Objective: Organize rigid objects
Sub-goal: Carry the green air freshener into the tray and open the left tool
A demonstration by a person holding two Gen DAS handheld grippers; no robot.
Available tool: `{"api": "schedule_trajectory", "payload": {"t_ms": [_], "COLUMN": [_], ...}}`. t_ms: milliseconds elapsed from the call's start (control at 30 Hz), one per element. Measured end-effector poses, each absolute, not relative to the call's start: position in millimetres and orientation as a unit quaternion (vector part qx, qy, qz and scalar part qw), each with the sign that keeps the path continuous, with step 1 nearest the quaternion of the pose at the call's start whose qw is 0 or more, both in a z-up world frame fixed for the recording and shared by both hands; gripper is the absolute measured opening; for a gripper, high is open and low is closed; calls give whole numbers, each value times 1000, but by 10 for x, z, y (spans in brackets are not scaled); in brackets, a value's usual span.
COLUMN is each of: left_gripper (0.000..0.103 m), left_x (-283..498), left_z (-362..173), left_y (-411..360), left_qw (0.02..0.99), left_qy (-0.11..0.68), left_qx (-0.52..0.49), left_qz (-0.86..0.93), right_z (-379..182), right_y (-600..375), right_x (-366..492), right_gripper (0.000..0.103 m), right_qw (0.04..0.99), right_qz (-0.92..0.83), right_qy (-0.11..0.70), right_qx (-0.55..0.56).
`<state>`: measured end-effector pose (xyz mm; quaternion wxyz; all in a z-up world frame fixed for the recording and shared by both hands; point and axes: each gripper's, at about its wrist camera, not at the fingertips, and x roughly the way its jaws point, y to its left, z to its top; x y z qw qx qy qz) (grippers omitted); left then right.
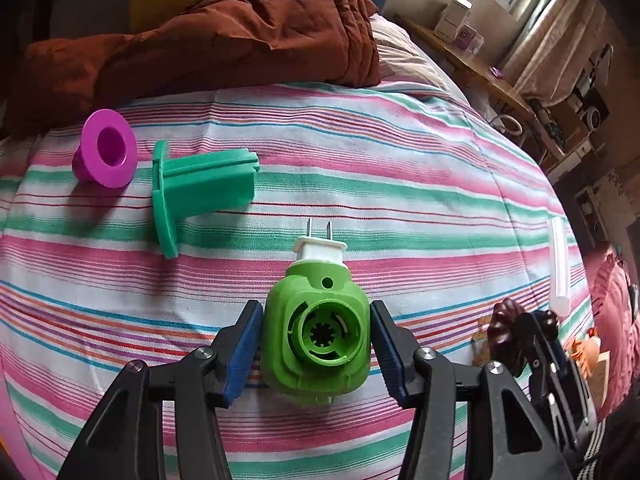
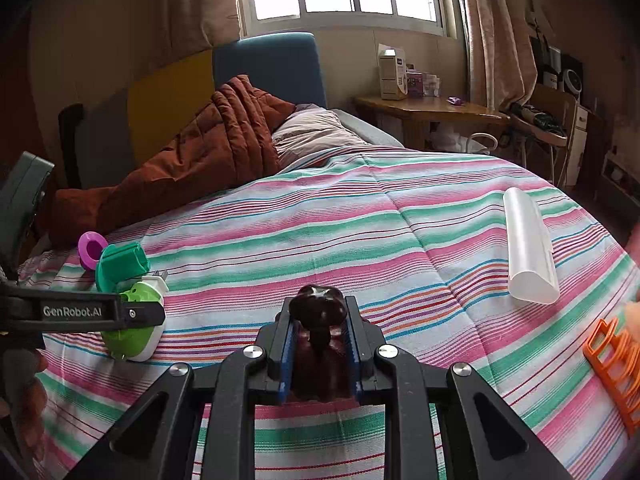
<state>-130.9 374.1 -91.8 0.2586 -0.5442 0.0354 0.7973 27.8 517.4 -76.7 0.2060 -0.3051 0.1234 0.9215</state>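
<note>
**Sorting on the bed, partly done**

While the green plug-in (image 1: 316,344) rests on the striped bedspread (image 1: 400,184), the left gripper (image 1: 316,350) brackets it, jaws slightly apart, not clamping. Beyond the plug-in lie a teal spool (image 1: 200,188) and purple cup (image 1: 106,148), seemingly grouped. To its right, the right gripper (image 2: 320,344) pinches a dark brown figurine (image 2: 318,308). A white tube (image 2: 528,252) and orange rack (image 2: 612,360) remain farther right, probably unsorted.

1. On the bedsheet (image 1: 400,168), your left gripper (image 1: 316,344) brackets the plug-in device (image 1: 316,340), its prongs toward 12 o'clock.
2. The flanged tube (image 1: 196,188) lies at 11 o'clock from it, and the small spool (image 1: 105,148) sits just beside that at 10.
3. Your right gripper (image 2: 319,344) carries the dark figurine (image 2: 318,308); the long cylinder (image 2: 528,248) lies at 2 o'clock, well apart.
4. The crumpled quilt (image 2: 192,160) lies behind everything.
</note>
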Motion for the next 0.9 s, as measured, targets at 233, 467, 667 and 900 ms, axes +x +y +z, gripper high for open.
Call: {"api": "schedule_trajectory", "payload": {"t_ms": [233, 467, 667, 900], "left_gripper": [53, 53, 53, 53], "left_x": [-1147, -890, -579, -328], "left_z": [-905, -784, -535, -341], "left_y": [3546, 3229, 3037, 2550], "left_qw": [262, 268, 302, 319], "left_qy": [49, 14, 25, 21], "left_qx": [-517, -524, -495, -479], "left_qz": [813, 808, 814, 818], "right_z": [-769, -768, -770, -771], "right_y": [5160, 5132, 5111, 5089], "right_x": [269, 250, 233, 231], "right_gripper": [22, 22, 22, 22], "right_qw": [208, 213, 216, 219], "right_qz": [921, 921, 920, 920], "right_qy": [120, 111, 104, 98], "right_qx": [-306, -308, -311, -311]}}
